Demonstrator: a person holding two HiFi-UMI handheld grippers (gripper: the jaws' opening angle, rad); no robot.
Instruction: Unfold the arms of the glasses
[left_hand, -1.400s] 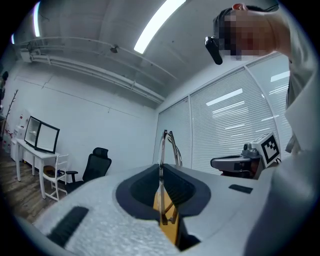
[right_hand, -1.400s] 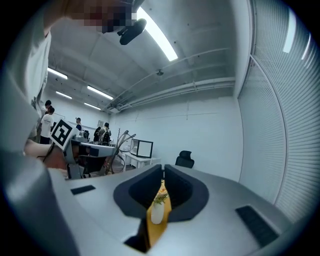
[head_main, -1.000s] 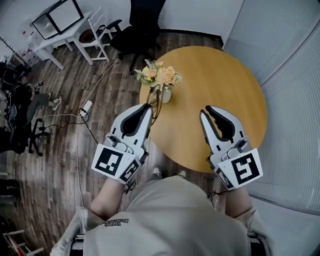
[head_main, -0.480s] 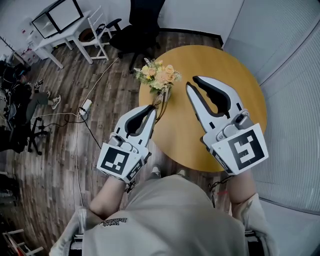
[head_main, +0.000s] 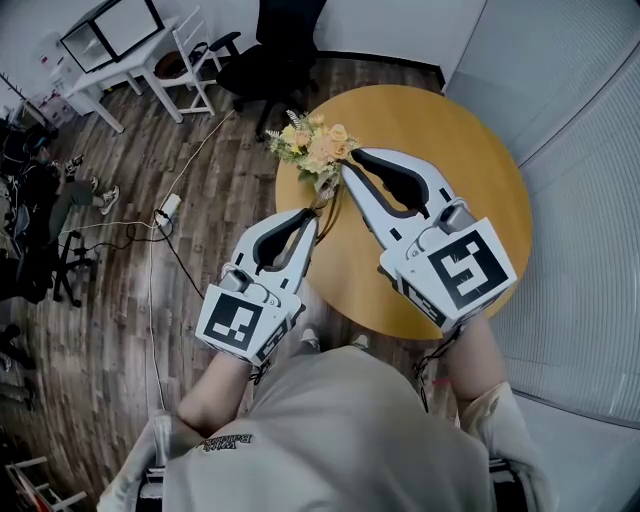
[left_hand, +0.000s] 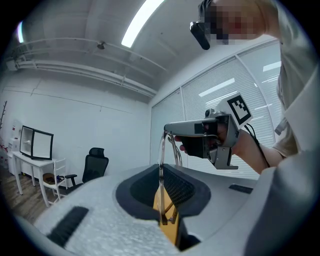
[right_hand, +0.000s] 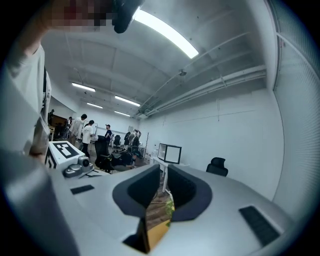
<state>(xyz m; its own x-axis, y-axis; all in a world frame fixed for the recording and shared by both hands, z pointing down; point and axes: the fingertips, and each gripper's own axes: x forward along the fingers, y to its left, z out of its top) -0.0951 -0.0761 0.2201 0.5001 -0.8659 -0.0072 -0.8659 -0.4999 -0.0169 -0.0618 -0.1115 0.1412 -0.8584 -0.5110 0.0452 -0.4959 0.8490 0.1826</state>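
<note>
A pair of thin clear-framed glasses (head_main: 323, 203) hangs over the table's left edge, just in front of the flowers. My left gripper (head_main: 305, 223) is shut on them. In the left gripper view the glasses (left_hand: 161, 150) stand upright between the jaws, their arms rising out of the left gripper (left_hand: 161, 175). The tip of my right gripper (left_hand: 167, 130) is level with the arm ends; I cannot tell whether it touches them. From above, the right gripper (head_main: 347, 168) points left toward the flowers. Its own view shows the right gripper (right_hand: 161, 172) with a narrow gap and nothing between the jaws.
A vase of yellow and peach flowers (head_main: 312, 148) stands at the left rim of the round wooden table (head_main: 450, 150). Beyond it are a black office chair (head_main: 270, 55), a white desk (head_main: 110, 70), and a cable (head_main: 160, 260) on the wood floor.
My right gripper has swung from the table's near right side up and left to the glasses by the flowers. The left gripper has kept its hold and barely moved.
</note>
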